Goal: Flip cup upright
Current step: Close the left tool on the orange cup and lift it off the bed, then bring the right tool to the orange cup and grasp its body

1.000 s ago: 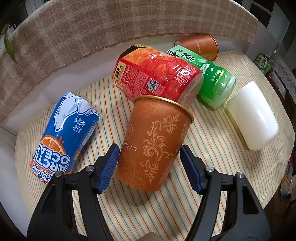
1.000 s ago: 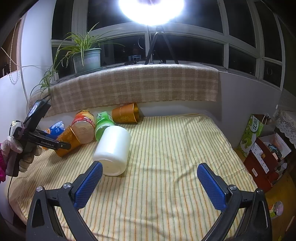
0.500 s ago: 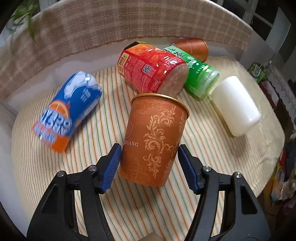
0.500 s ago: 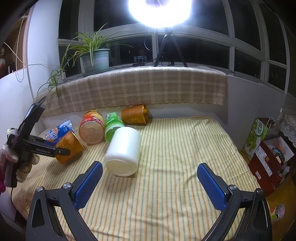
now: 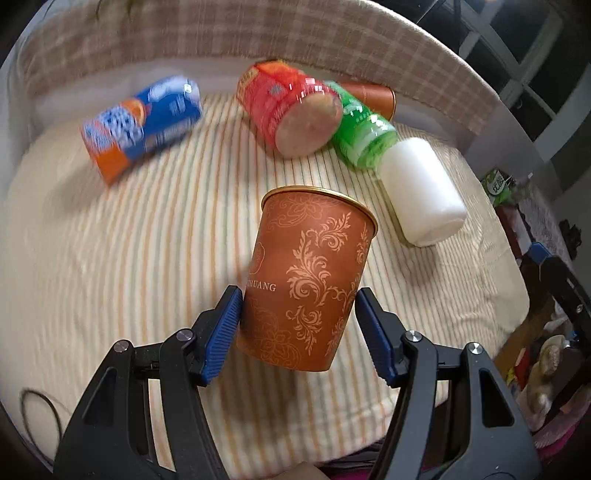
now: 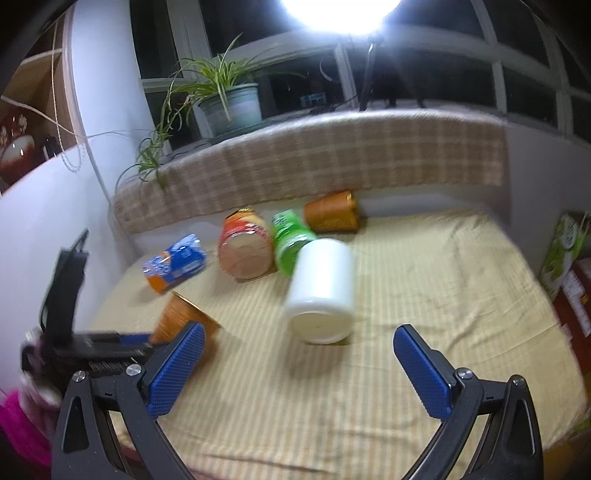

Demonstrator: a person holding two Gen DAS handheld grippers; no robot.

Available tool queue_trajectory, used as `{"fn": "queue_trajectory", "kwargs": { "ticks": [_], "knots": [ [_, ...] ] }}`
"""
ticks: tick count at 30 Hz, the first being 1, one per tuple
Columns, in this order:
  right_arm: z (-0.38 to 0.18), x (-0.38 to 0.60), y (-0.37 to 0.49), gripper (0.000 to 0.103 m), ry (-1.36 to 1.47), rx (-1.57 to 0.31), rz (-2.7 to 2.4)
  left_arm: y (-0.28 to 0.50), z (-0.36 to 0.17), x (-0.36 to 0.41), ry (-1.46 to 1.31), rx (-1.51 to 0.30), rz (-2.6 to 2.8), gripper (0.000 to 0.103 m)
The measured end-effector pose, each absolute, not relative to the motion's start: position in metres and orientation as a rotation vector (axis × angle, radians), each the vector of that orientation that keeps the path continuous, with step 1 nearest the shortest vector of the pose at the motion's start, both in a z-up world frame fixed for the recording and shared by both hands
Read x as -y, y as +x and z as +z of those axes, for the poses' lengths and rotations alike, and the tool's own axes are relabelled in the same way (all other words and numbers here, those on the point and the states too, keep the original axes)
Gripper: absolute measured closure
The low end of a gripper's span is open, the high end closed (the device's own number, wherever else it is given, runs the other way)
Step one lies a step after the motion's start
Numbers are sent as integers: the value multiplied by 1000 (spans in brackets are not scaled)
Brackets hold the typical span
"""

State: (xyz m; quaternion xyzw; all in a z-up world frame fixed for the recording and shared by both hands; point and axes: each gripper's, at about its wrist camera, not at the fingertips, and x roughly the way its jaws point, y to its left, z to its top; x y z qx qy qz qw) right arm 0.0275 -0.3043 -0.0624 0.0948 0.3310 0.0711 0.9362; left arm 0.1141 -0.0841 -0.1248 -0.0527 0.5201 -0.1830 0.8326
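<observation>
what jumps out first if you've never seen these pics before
First the orange cup with gold scrollwork, held between the blue pads of the left gripper in the middle of the left wrist view, rim up and slightly tilted. Behind it on the striped cloth lie a blue can, a red container, a green bottle and a white jar, all on their sides. In the right wrist view a bright lamp glares above the open right gripper.

The striped bed (image 5: 129,258) is viewed close from the left wrist, farther back toward the window (image 6: 443,74) from the right; the white jar (image 6: 321,291) is shared.
</observation>
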Motion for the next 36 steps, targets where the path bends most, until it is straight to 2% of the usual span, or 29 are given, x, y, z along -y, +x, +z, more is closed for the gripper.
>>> {"fn": "queue_trajectory", "kwargs": {
  "ticks": [10,14,26,36],
  "knots": [
    [-73,290,43,0,341,-774,258,102,-136,83,-190,-1115,-365,38],
    [-75,284,48,0,382,-802,284,96,-131,78,-161,-1094,-354,27],
    [-87,252,70,0,396,-886,333,44,-87,21,-55,-923,-225,26],
    [-102,217,87,0,347,-936,355,-12,-61,-24,-171,-876,-163,26]
  ]
}}
